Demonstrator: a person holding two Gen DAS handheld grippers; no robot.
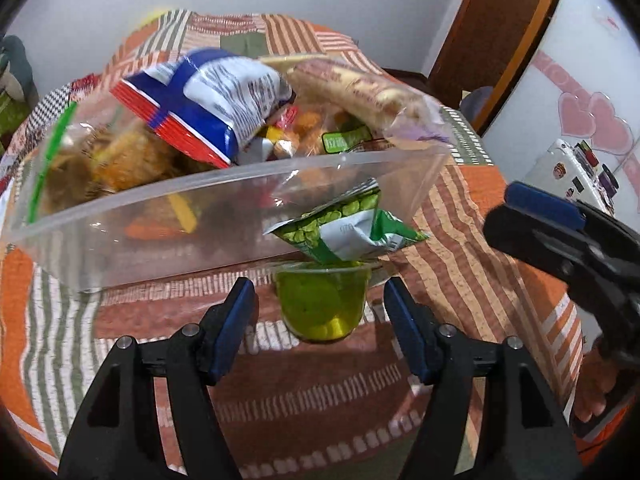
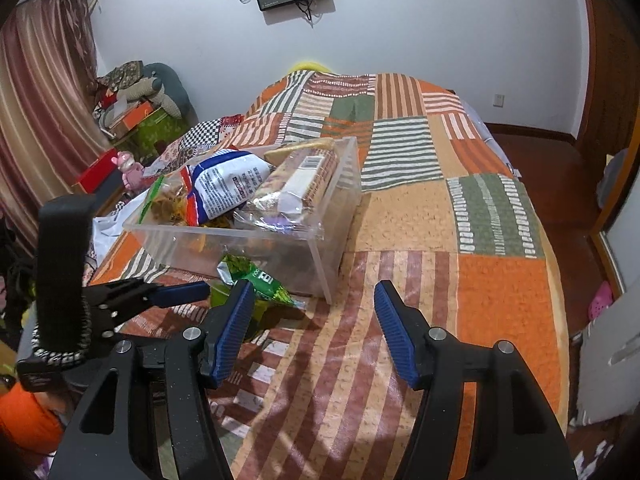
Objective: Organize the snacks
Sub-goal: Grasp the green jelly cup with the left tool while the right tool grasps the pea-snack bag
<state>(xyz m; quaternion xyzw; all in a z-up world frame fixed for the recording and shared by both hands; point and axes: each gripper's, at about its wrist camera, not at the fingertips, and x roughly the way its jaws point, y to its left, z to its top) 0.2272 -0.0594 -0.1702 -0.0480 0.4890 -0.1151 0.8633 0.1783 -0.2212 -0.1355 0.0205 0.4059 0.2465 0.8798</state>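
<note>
A clear plastic bin (image 1: 168,236) (image 2: 320,240) stands on the patchwork bedspread, filled with snacks: a blue and white bag (image 1: 212,100) (image 2: 228,184), a cracker pack (image 1: 360,88) (image 2: 304,180) and a zip bag of chips (image 1: 100,156). In front of the bin a green pea packet (image 1: 352,228) (image 2: 260,276) rests on a green jelly cup (image 1: 324,300). My left gripper (image 1: 320,320) is open, its fingers on either side of the cup. My right gripper (image 2: 314,328) is open and empty, to the right of the packet.
The bedspread (image 2: 420,220) covers the bed, with its edge and wooden floor (image 2: 560,184) on the right. A curtain (image 2: 40,100), boxes and cushions (image 2: 148,92) are on the left. A white fridge (image 1: 572,176) stands at the right.
</note>
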